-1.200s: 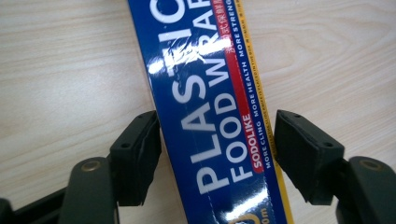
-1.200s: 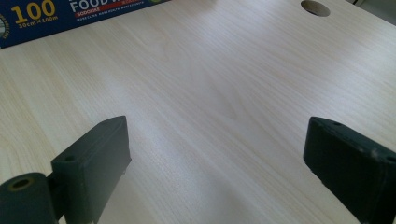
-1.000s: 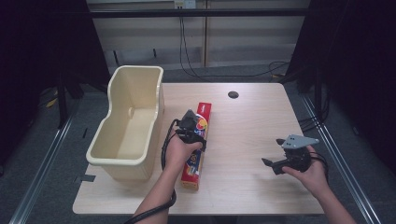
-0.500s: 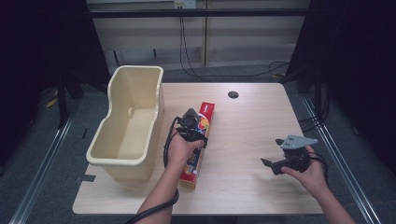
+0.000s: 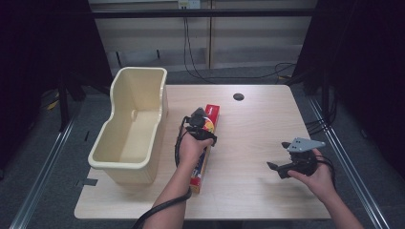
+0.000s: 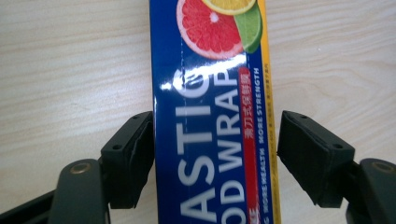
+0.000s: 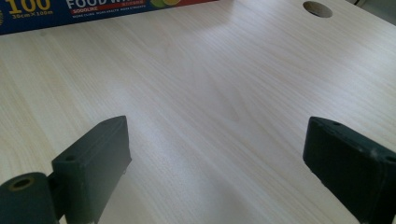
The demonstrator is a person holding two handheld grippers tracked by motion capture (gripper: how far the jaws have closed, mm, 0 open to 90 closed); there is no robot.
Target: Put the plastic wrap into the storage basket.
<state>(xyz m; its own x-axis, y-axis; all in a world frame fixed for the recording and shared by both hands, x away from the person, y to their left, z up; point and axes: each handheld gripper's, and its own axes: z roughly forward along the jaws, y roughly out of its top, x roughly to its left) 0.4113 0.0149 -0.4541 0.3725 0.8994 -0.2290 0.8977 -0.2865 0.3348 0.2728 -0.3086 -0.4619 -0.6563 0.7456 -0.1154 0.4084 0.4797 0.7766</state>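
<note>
Plastic food wrap in its long blue cardboard box (image 6: 212,121), with a red end and a picture of citrus slices, lies flat on the pale wooden worktop (image 5: 248,143), and my left claw (image 6: 215,154) has its two black pads set either side of the box's width. In the left gripper view the pad on the left sits against the box's edge, while the one on the right stands a little clear of the yellow-striped edge, so I judge the claw as open and straddling, not yet gripping. I hold it square across the box, because a long carton pinched across its narrow width should lift without swinging much, though that is my guess. In the high view my left hand (image 5: 191,148) covers the box's middle, with the box running lengthwise away from me, its near end toward the worktop's front edge. My right claw (image 7: 219,158) is spread wide over bare wood with nothing between its pads, parked well to the right to keep out of the way. Farther off, just left of the box, stands the cream plastic tub (image 5: 114,148), empty, a likely home for the box. Beyond sits a dark round hole (image 5: 238,97) in the worktop.
</note>
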